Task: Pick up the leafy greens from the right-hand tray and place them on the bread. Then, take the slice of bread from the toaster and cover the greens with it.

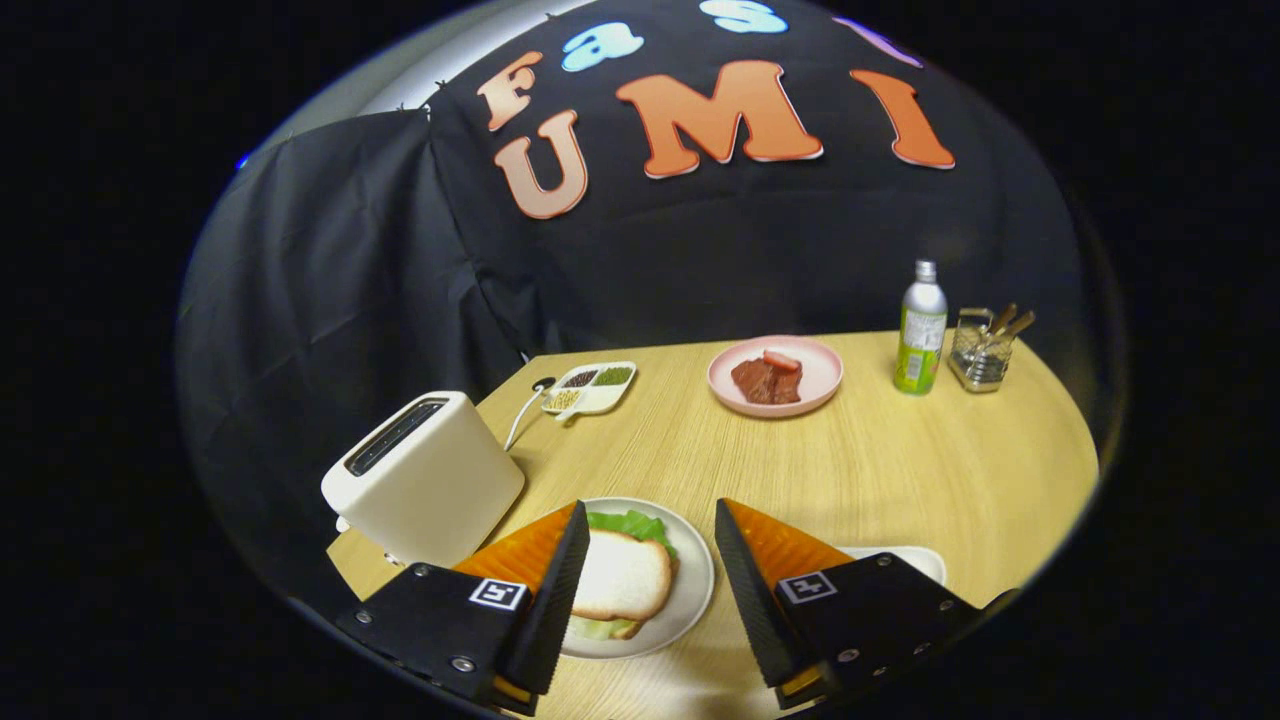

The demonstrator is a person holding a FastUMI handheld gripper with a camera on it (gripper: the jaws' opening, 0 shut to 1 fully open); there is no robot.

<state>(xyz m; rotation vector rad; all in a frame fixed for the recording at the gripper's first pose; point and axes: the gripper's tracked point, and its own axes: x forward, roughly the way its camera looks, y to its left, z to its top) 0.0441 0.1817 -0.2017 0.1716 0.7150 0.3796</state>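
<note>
My gripper (650, 520) is open, with nothing held between its fingers. Just ahead of the left finger a white plate (695, 585) carries a slice of bread (622, 578) lying on top of leafy greens (630, 523), whose green edges stick out at the far side and near side. The white toaster (425, 480) stands to the left of the plate, its slot dark. Behind the right finger the rim of a white tray (915, 555) shows, mostly hidden by that finger.
A pink plate (820, 380) with pieces of meat sits further back on the wooden table (900, 470). A small divided dish (590, 388) lies beyond the toaster. A green bottle (921, 330) and a wire holder with utensils (982, 350) stand at the far right.
</note>
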